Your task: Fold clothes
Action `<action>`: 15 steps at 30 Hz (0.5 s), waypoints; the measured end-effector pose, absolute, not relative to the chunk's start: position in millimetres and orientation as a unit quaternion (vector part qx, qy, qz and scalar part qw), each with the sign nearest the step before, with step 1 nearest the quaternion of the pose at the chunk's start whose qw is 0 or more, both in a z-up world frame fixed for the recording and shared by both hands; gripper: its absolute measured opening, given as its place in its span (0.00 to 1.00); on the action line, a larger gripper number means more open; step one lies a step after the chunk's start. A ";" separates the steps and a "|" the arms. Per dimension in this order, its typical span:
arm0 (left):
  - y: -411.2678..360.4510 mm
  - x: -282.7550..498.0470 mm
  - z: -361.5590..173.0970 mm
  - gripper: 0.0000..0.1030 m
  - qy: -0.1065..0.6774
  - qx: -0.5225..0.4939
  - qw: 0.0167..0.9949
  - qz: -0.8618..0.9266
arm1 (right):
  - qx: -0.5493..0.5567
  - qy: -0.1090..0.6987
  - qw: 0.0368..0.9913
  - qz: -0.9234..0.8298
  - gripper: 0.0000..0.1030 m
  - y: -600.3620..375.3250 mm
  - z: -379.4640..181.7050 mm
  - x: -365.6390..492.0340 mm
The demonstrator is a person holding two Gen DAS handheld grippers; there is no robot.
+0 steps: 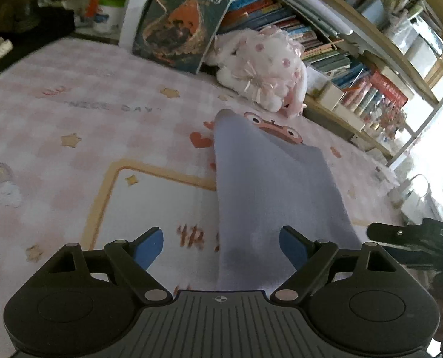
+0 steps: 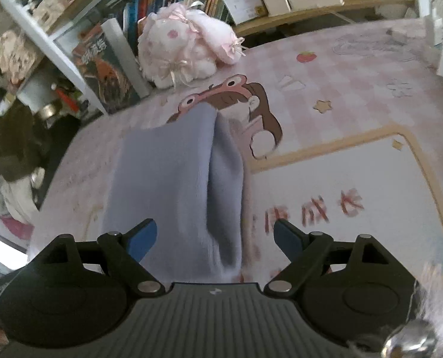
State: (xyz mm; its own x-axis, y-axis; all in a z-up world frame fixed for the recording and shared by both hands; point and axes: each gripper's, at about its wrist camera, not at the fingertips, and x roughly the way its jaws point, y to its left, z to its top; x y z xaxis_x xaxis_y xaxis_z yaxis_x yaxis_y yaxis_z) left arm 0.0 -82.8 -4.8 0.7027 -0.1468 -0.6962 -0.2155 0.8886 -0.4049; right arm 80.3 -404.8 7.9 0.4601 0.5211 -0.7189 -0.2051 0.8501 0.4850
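Bookshelves (image 1: pixel 355 68) crammed with books run along the far edge of a counter (image 1: pixel 72 113) covered in a pink checked cartoon-print mat, which serves as the landmark. Lavender-blue garment (image 1: pixel 269 185) lies on the mat near its middle, a long folded strip overlapping the printed character with goggles; in the right wrist view its layers meet at a lengthwise crease. Large dark illustrated book (image 1: pixel 185 21) leans upright at the mat's far edge against the shelving. White-and-pink plush toy (image 1: pixel 263 62) sits on the mat just beside that book. Left gripper (image 1: pixel 221 246) hangs over the garment's near end, fingers apart, nothing clamped. Right gripper (image 2: pixel 214 240) likewise, fingers apart above the cloth.
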 end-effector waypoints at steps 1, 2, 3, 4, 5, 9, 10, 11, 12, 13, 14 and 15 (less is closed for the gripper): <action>-81.5 6.2 -8.4 0.83 0.387 -0.244 0.889 0.017 | 0.172 0.479 0.832 0.222 0.83 -404.2 4.6 89.1; -80.7 12.3 -12.2 0.83 0.389 -0.253 0.886 0.013 | 0.176 0.487 0.825 0.226 0.83 -403.3 0.7 97.0; -80.7 16.9 -15.3 0.82 0.391 -0.260 0.883 0.011 | 0.179 0.494 0.819 0.231 0.83 -402.3 -3.1 104.8; -80.9 20.8 -18.2 0.82 0.394 -0.266 0.880 0.009 | 0.183 0.502 0.812 0.235 0.82 -401.4 -6.9 112.7; -81.3 24.8 -21.2 0.82 0.396 -0.271 0.877 0.008 | 0.185 0.509 0.806 0.239 0.82 -400.0 -10.8 118.8; -79.9 36.4 -32.4 0.78 0.405 -0.300 0.863 -0.002 | 0.189 0.535 0.783 0.256 0.78 -393.7 -25.7 134.3; -78.7 39.1 -34.9 0.77 0.406 -0.312 0.859 -0.006 | 0.188 0.538 0.779 0.261 0.77 -392.0 -28.2 136.5; -77.6 41.8 -37.5 0.75 0.407 -0.324 0.854 -0.009 | 0.187 0.539 0.777 0.266 0.72 -390.4 -30.2 138.4; -76.6 44.6 -40.0 0.71 0.408 -0.337 0.848 -0.013 | 0.187 0.541 0.774 0.270 0.69 -388.9 -32.2 140.3; -75.9 47.0 -42.5 0.68 0.409 -0.350 0.843 -0.017 | 0.184 0.543 0.772 0.275 0.68 -386.9 -33.2 142.1; -75.3 49.1 -45.0 0.59 0.408 -0.364 0.837 -0.022 | 0.181 0.543 0.770 0.280 0.67 -384.5 -33.3 143.6; -76.1 50.7 -45.9 0.58 0.408 -0.372 0.833 -0.020 | 0.177 0.543 0.770 0.285 0.62 -382.1 -33.1 145.0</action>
